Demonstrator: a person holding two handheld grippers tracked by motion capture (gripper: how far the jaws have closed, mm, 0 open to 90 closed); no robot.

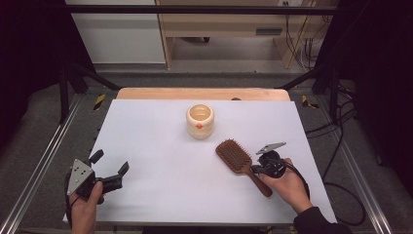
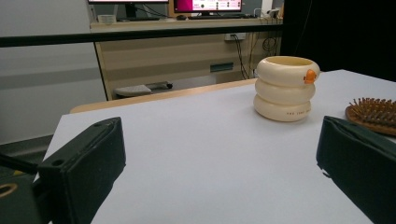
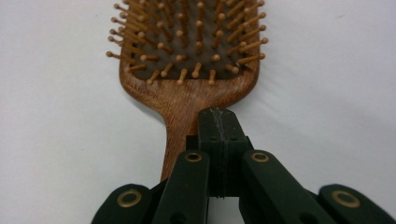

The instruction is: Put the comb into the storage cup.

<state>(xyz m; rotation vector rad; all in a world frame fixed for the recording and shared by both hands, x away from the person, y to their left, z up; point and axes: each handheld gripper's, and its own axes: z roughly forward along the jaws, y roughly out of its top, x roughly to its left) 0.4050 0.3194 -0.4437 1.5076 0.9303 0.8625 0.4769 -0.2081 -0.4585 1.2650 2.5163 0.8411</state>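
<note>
left gripper point(image 1: 108, 169) at 8 o'clock of tabletop point(image 1: 156, 146), fingers spread wide, nothing between | cream ringed cup point(image 1: 200, 120) upright near 12 o'clock | wooden hairbrush point(image 1: 239, 162) flat at 4 o'clock, bristles up | right gripper point(image 1: 257, 168) over brush handle, fingers point(image 3: 219, 135) pressed together, touching handle

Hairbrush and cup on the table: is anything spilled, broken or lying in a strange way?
Nothing stands out. The hairbrush lies flat with bristles up, the cream cup stands upright, and the white table shows no spill.
</note>
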